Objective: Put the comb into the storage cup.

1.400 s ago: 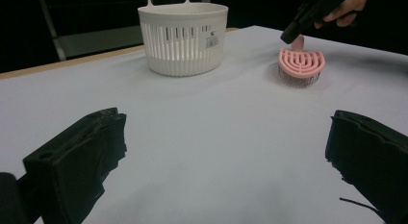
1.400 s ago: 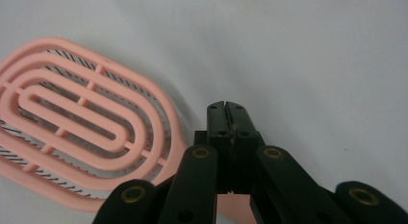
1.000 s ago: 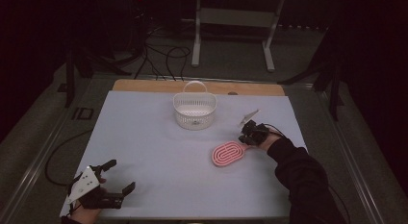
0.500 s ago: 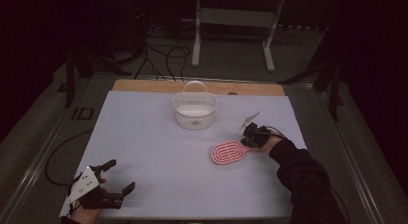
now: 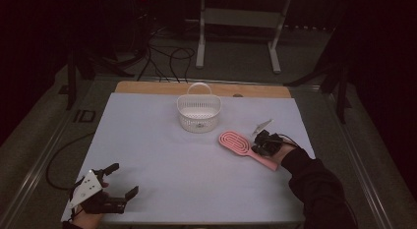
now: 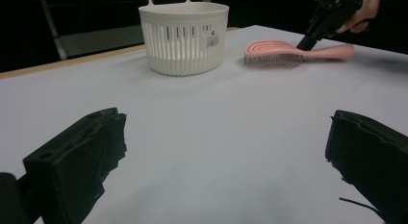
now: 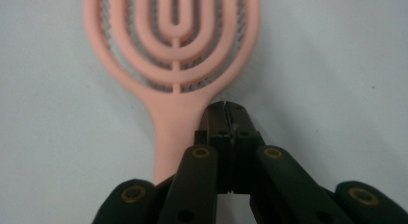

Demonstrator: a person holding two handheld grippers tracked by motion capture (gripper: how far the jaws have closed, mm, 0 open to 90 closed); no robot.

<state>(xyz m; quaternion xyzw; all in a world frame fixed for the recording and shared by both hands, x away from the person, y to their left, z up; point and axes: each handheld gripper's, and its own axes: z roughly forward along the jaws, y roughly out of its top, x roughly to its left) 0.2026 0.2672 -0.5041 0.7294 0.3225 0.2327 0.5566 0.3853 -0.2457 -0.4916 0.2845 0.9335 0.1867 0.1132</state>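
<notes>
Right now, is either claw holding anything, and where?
No. The right gripper is shut beside the brush handle, not on it. The left gripper is open.

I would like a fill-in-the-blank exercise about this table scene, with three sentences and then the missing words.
1. The pink plastic hairbrush lies with its bristles facing ____.
2. The white slotted plastic basket stands upright on the table, and its handle is ____.
3. The left gripper has its jaws ____, while the right gripper rests with closed jaws beside the hairbrush's neck.

Missing words: down; raised; open
</notes>
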